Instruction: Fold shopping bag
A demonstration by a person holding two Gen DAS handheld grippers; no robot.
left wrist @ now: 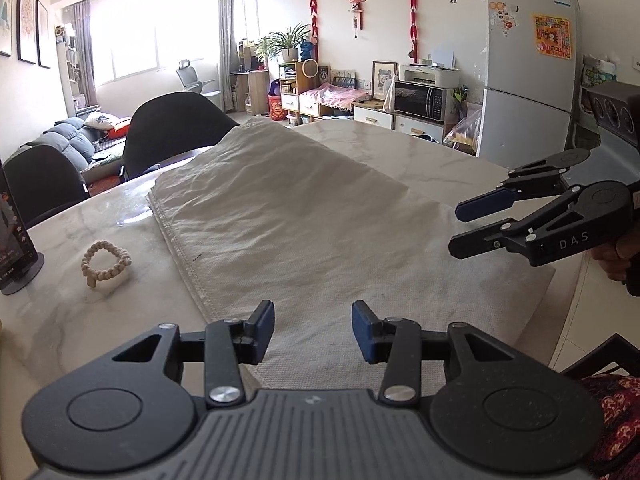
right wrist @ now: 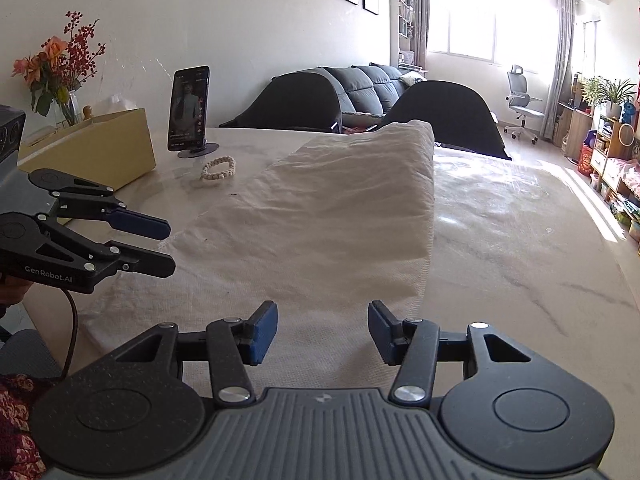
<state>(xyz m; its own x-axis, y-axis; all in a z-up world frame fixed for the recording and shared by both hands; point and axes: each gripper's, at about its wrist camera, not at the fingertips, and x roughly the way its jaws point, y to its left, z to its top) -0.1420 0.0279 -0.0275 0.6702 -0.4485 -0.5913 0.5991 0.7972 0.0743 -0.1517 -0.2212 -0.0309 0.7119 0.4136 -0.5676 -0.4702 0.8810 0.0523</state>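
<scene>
Jaws of both the left gripper (left wrist: 313,330) and right gripper (right wrist: 323,330) stand apart, empty, over the bag (left wrist: 288,216) lying across the tabletop's (right wrist: 520,240) near edge; limp, light cloth, best pinched at corners.

The bag's (left wrist: 280,216) far end rises in a hump, hiding the table (left wrist: 440,152) behind it, and its near edge is lost under the left gripper (left wrist: 313,332) body. The phone (left wrist: 12,240) is cut by the left view's edge, its screen too blurred to read. The hand (left wrist: 612,256) on the right gripper (left wrist: 460,228) shows only partly at the frame edge.
</scene>
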